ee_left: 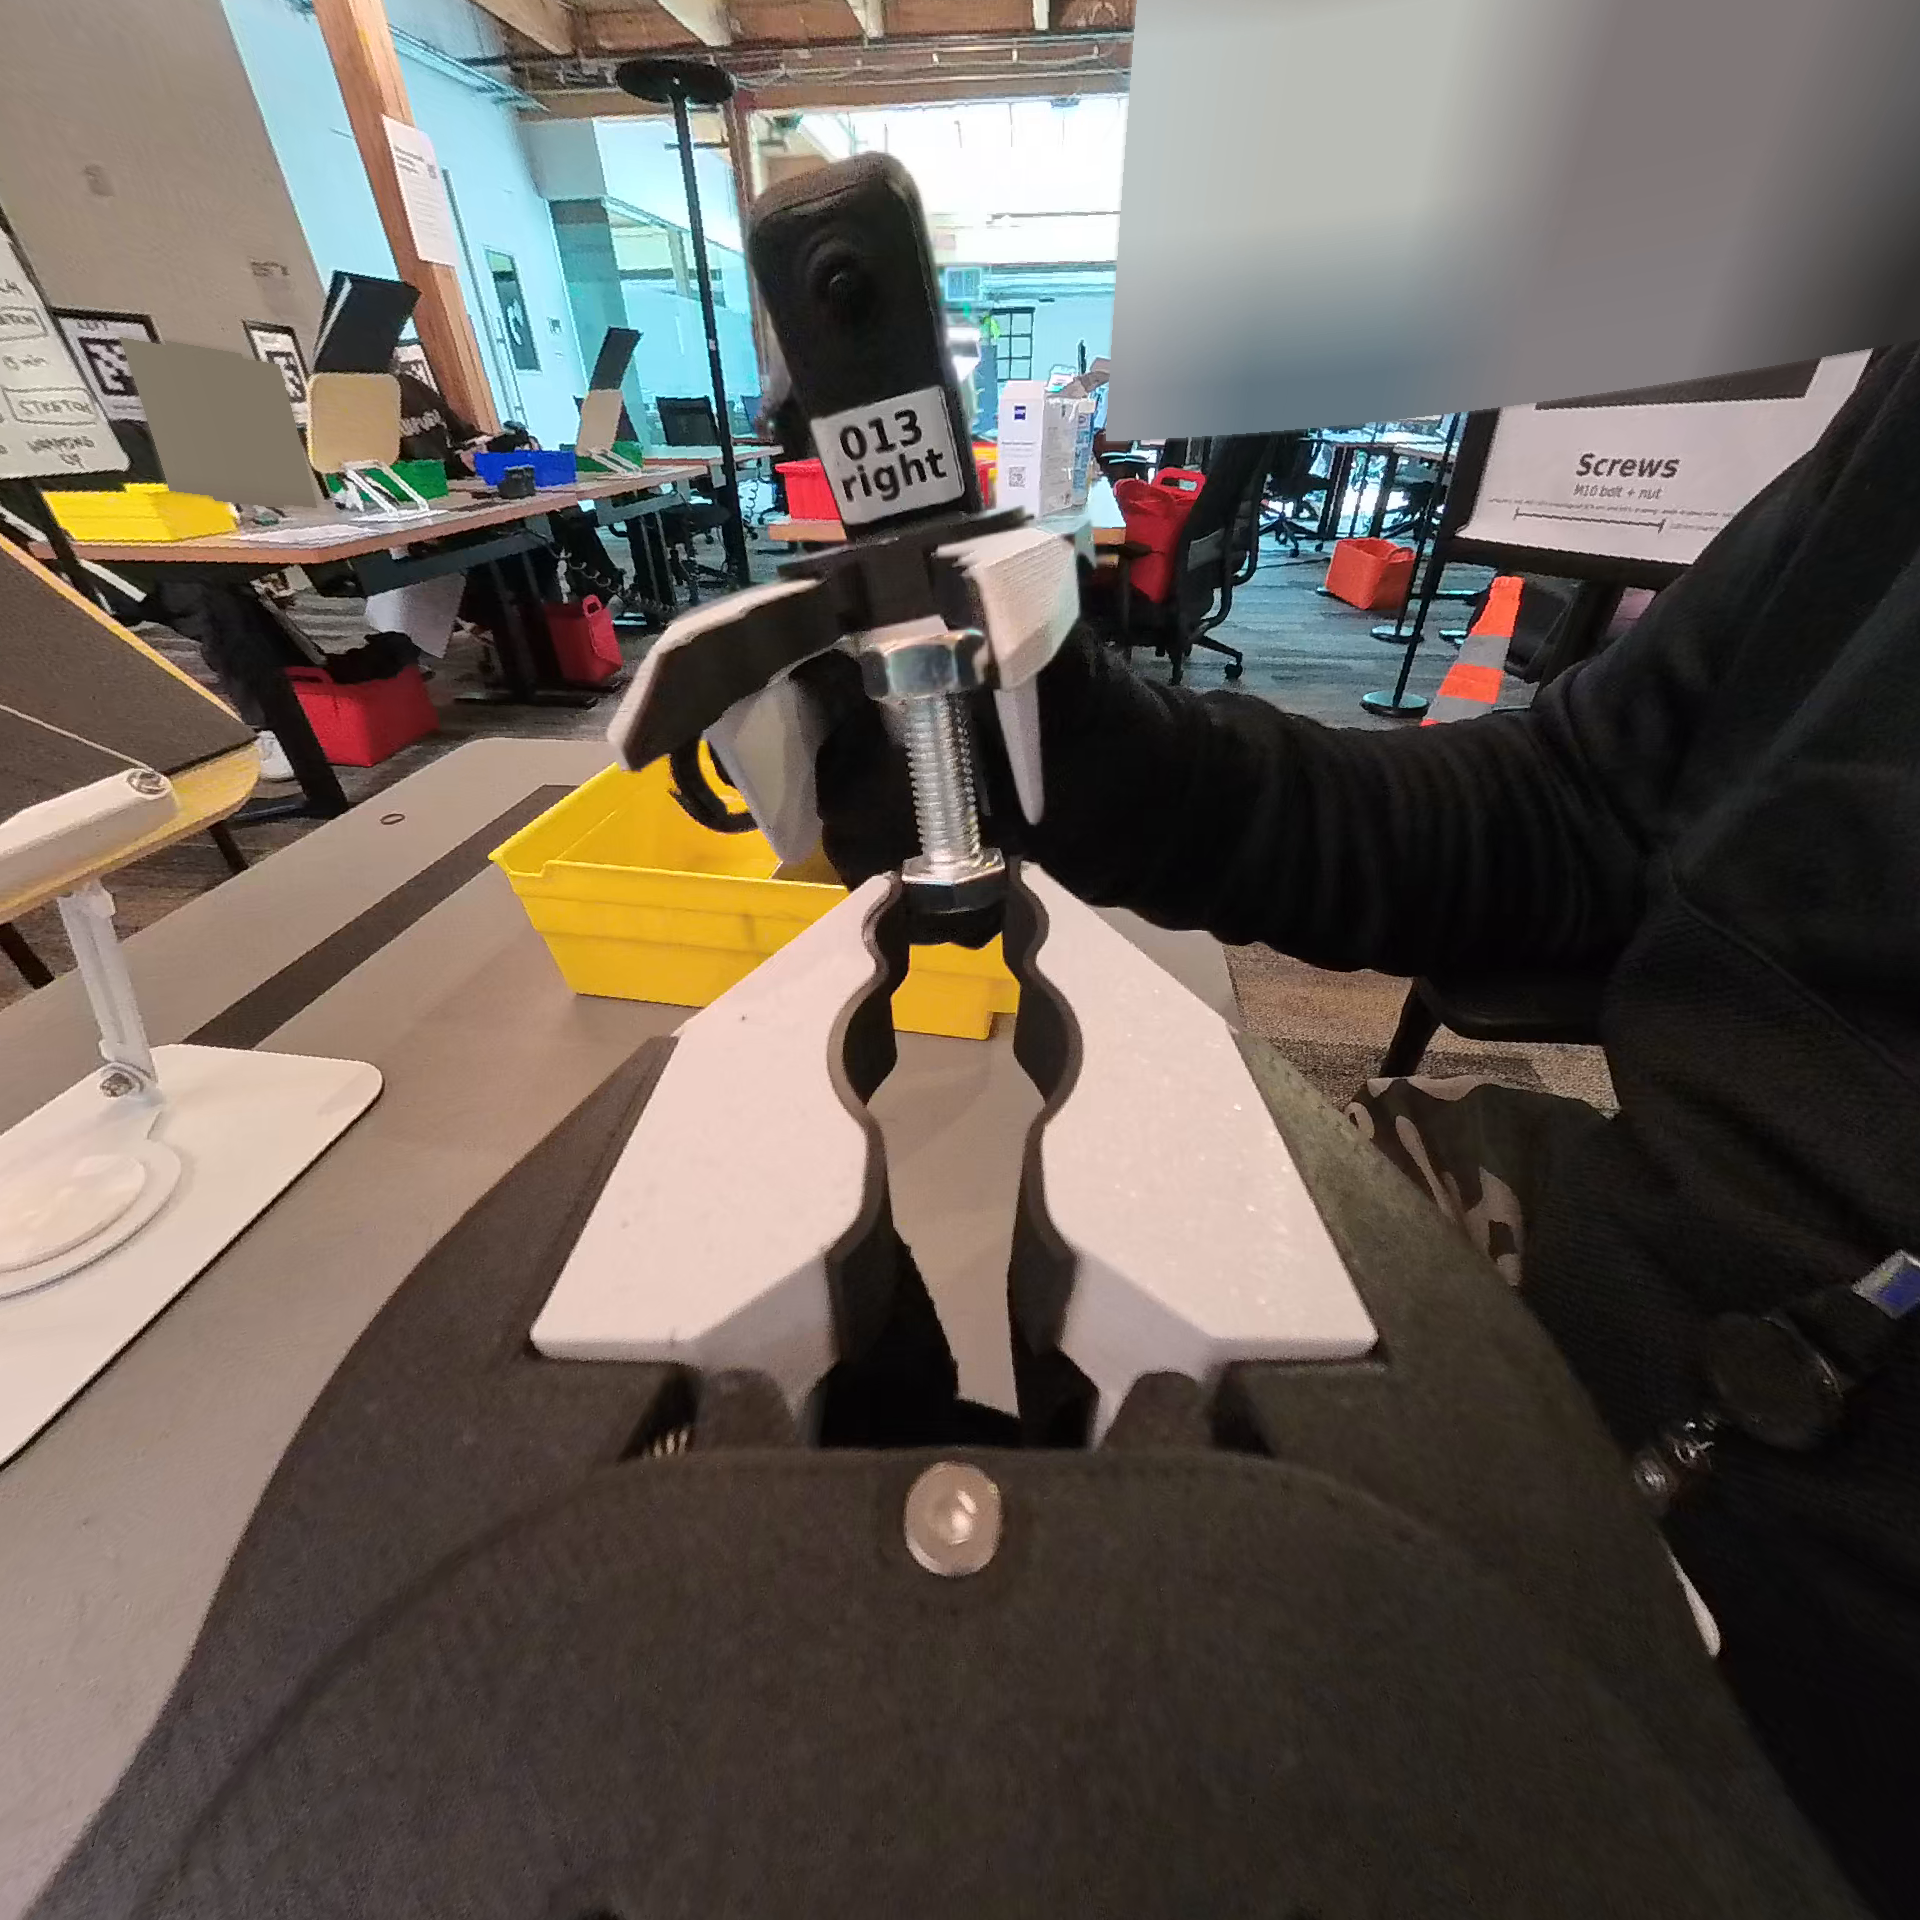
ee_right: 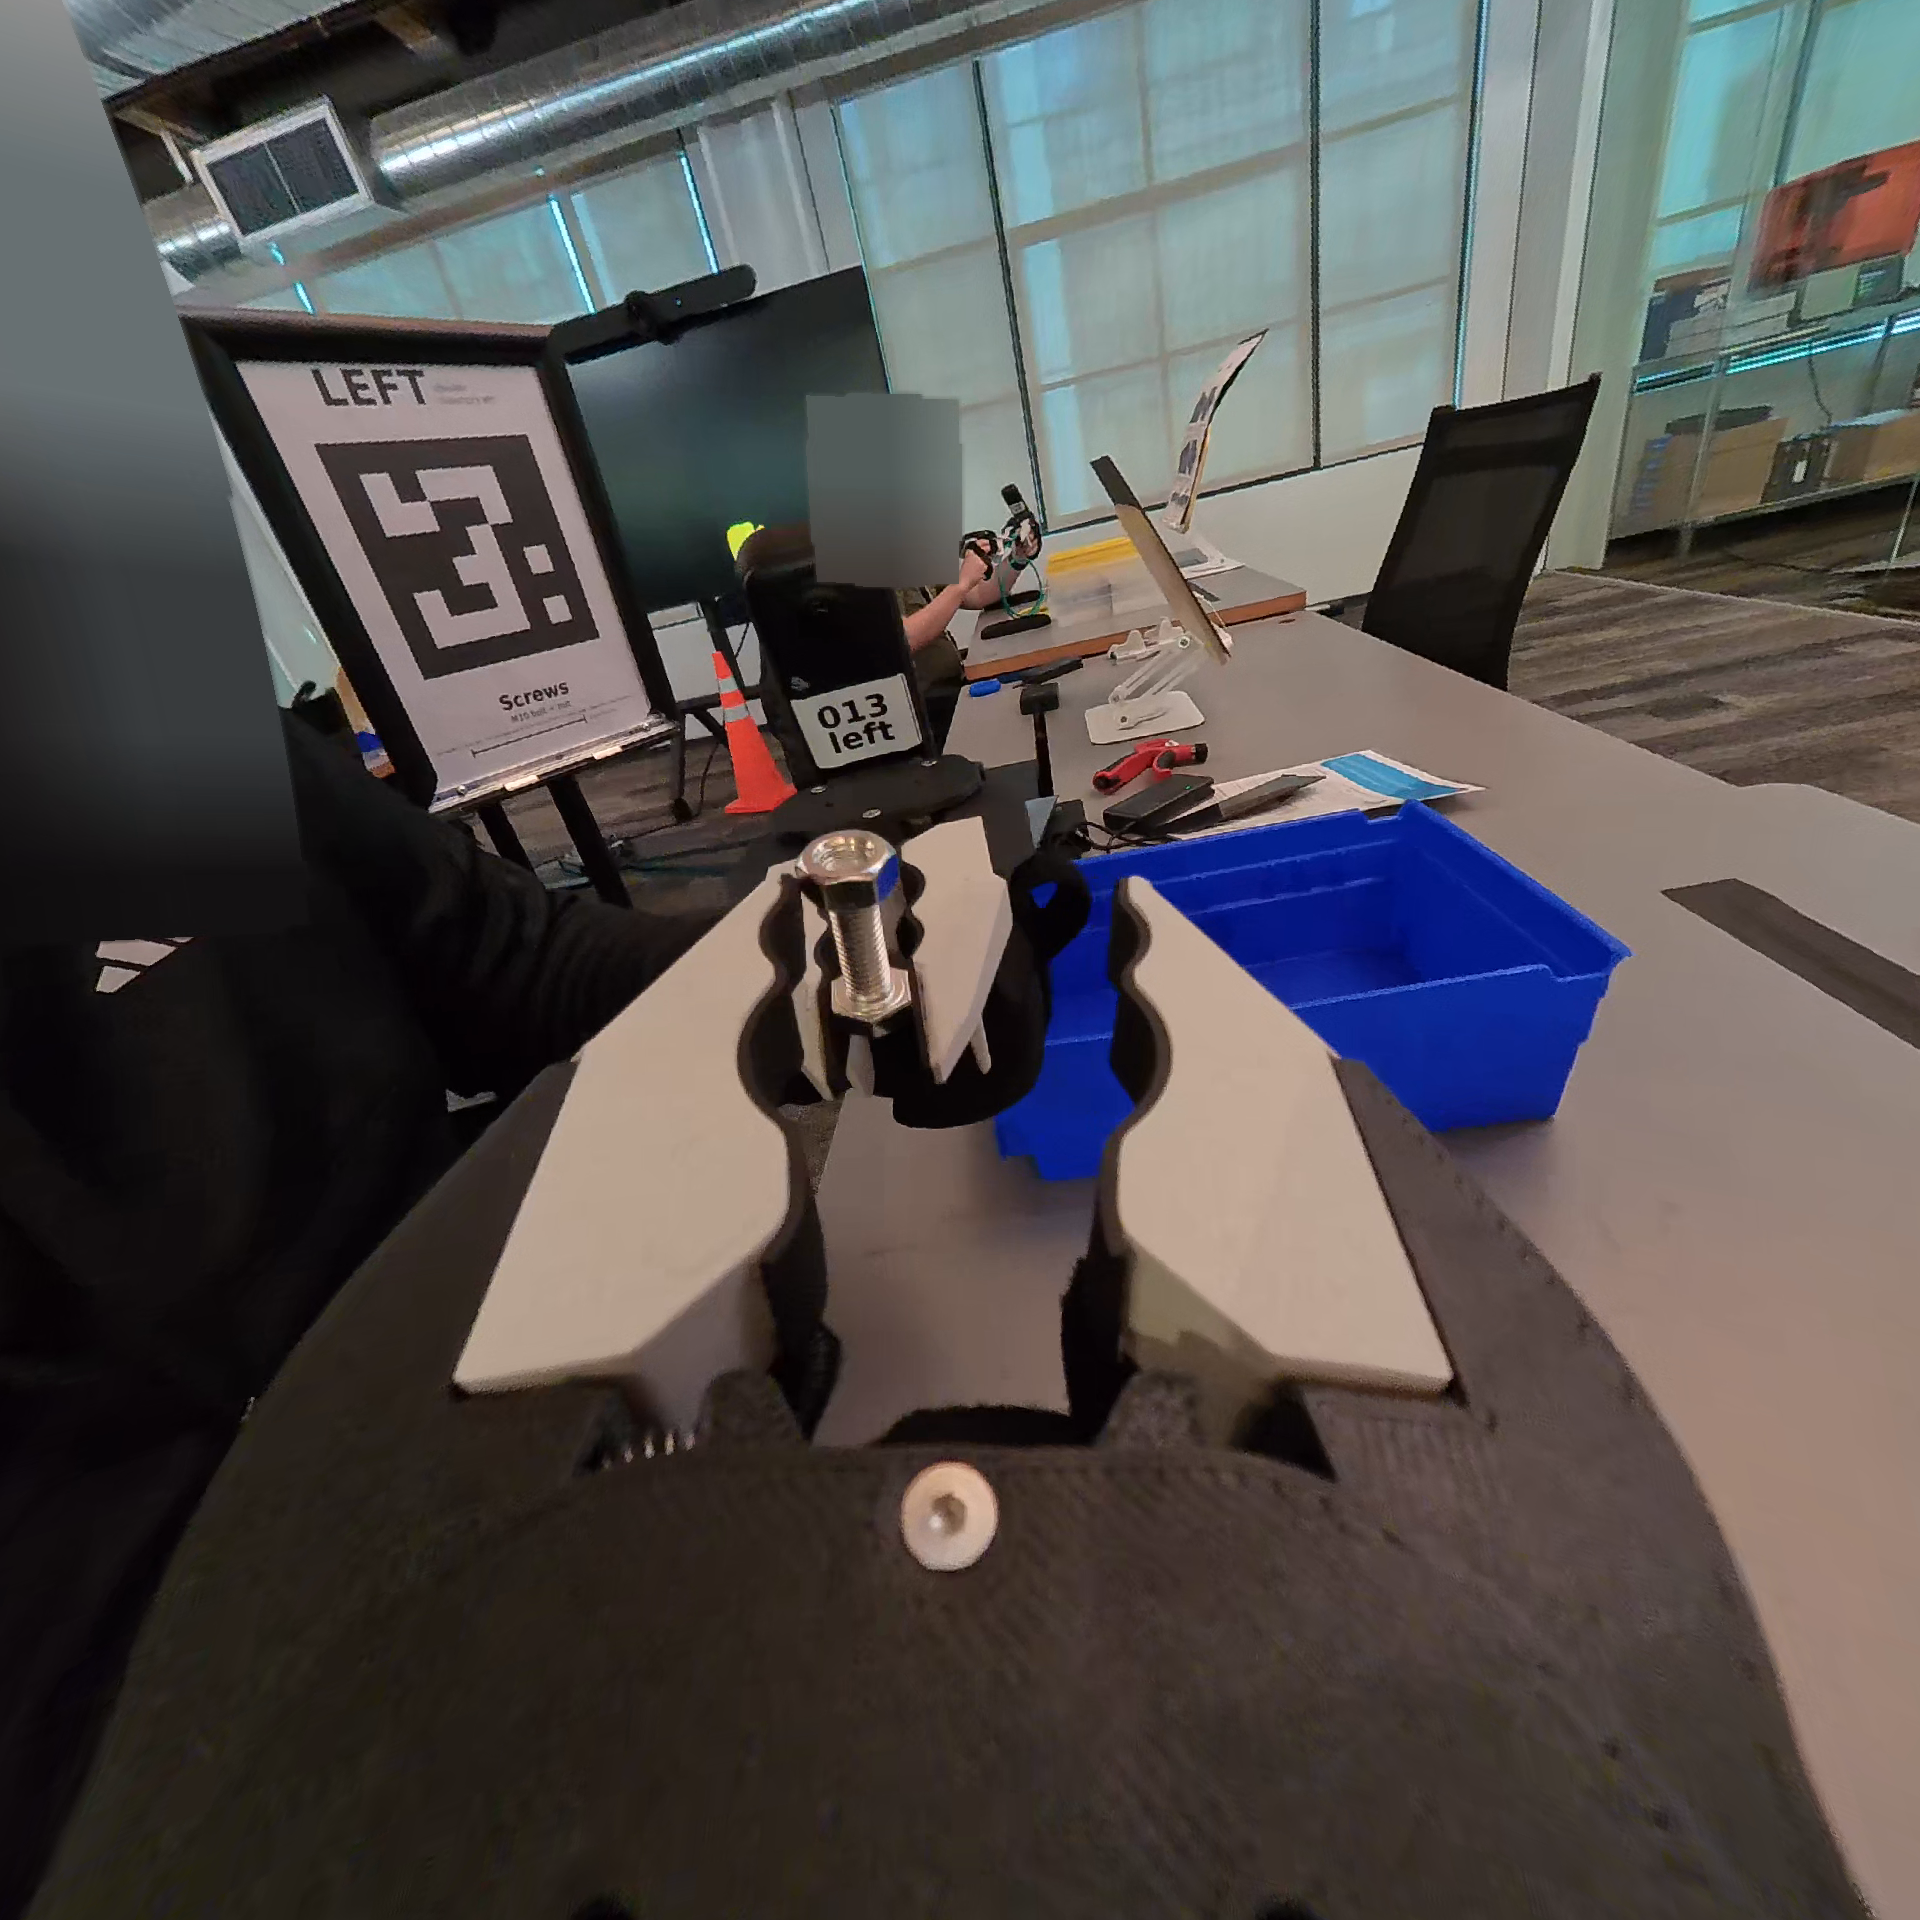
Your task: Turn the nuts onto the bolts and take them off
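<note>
I am working over the grey table (ee_right: pixel 1662 1195), and I am keeping both bins within reach on it: the blue bin (ee_right: pixel 1351 966) is sitting just beyond my right gripper, and the yellow bin (ee_left: pixel 665 904) is lying past my left, so I judge parts are meant to travel between them. A person in black sleeves is holding both tools up in front of the body, facing each other, which is putting the bolt's axis between them.

My right gripper (ee_right: pixel 945 914) is standing with its jaws wide apart; in the left wrist view its fingers are flanking the bolt head without, as far as I can tell, pressing on it, so I judge it is between grips, resetting for another twist. My left gripper (ee_left: pixel 951 899) is pinching its jaws narrow at the very tips on the nut (ee_left: pixel 951 868), holding it steady so that only the bolt needs to spin.

The bolt (ee_left: pixel 935 748) is hanging in the air between the two tools, head toward the right gripper, thread mostly bare, and the nut is sitting at the far end of the thread. Whether it is going on or coming off, I cannot tell
</note>
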A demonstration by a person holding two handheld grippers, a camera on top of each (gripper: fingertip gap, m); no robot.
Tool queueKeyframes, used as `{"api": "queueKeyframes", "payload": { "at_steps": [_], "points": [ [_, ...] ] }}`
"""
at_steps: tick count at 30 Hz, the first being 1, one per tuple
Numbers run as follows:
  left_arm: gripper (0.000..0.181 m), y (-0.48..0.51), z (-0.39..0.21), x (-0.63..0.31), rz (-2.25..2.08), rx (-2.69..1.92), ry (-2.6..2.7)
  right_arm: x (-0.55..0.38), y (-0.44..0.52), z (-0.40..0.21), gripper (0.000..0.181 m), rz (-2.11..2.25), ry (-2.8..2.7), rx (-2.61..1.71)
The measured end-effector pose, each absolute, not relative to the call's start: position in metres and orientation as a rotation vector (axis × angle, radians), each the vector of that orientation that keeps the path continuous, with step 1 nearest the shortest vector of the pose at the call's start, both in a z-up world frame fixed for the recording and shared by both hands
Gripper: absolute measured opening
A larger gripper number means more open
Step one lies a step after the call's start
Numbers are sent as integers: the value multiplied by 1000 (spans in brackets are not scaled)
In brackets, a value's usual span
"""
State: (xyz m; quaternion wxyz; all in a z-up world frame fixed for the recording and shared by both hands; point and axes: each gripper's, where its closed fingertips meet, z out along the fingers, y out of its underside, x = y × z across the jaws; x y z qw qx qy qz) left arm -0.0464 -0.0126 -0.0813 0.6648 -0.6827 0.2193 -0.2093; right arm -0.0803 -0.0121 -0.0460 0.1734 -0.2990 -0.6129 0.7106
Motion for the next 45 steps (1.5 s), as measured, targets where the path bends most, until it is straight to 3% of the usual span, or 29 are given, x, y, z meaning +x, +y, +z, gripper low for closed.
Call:
{"api": "queueKeyframes", "payload": {
  "at_steps": [4,10,18,31,45],
  "points": [
    [15,-14,-79,-49,-475,-1535,487,-80,0,-47,47,2009,-1710,-876],
    [16,-12,-82,-49,-473,-1544,486,-76,-7,-41,55,1995,-1734,-831],
    [15,-13,-81,-49,-474,-1541,490,-80,-2,-47,47,1990,-1727,-870],
    [16,-8,-87,-57,-410,-1575,465,-77,-11,-46,53,1942,-1776,-853],
    [16,10,-118,-94,93,-1758,449,-94,-1,-79,26,1607,-1893,-1107]
  ]
}}
